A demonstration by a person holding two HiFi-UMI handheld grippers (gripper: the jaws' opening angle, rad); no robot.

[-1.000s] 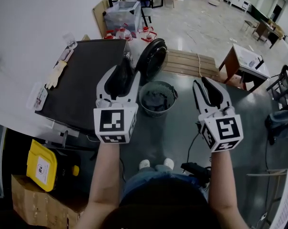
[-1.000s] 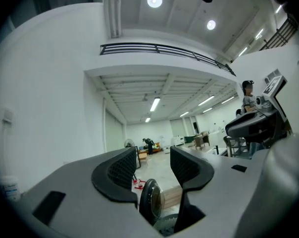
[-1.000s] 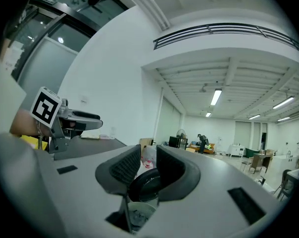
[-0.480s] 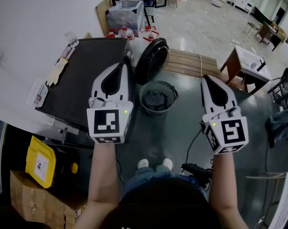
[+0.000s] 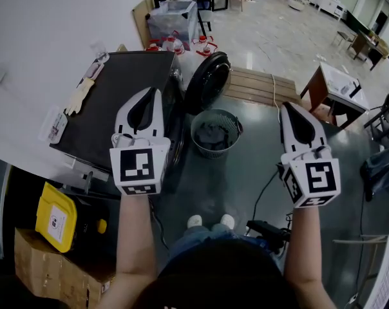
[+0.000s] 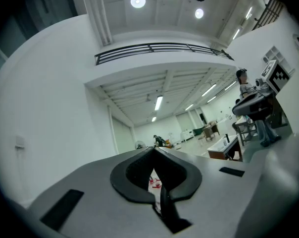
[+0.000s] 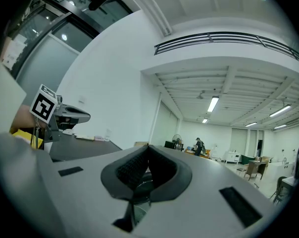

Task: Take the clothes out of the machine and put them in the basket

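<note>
L gripper (image 5: pixel 150 93) & R gripper (image 5: pixel 290 106) hung level, both w/ jaws together, nothing btwn them. Just beyond, the basket (image 5: pixel 196 129) on the floor held dark clothes (image 5: pixel 212 138). Farther, the machine (image 5: pixel 120 92) stood w/ its door (image 5: pixel 207 82) open. The drum was hidden, so I couldn't tell if anything was left inside. Risk: reaching in w/ jaws closed would prob. shove cloth deeper, not grab it.

I'm looking at a big open lab-type hall: glossy floor (image 5: pixel 272 37), work desk (image 5: pixel 333 82) and chair (image 5: pixel 381 118) scattered about, cardboard box (image 5: pixel 43 269) lower left, strip lights (image 6: pixel 158 102), balcony railing (image 6: pixel 154 47) up high, white walls.
</note>
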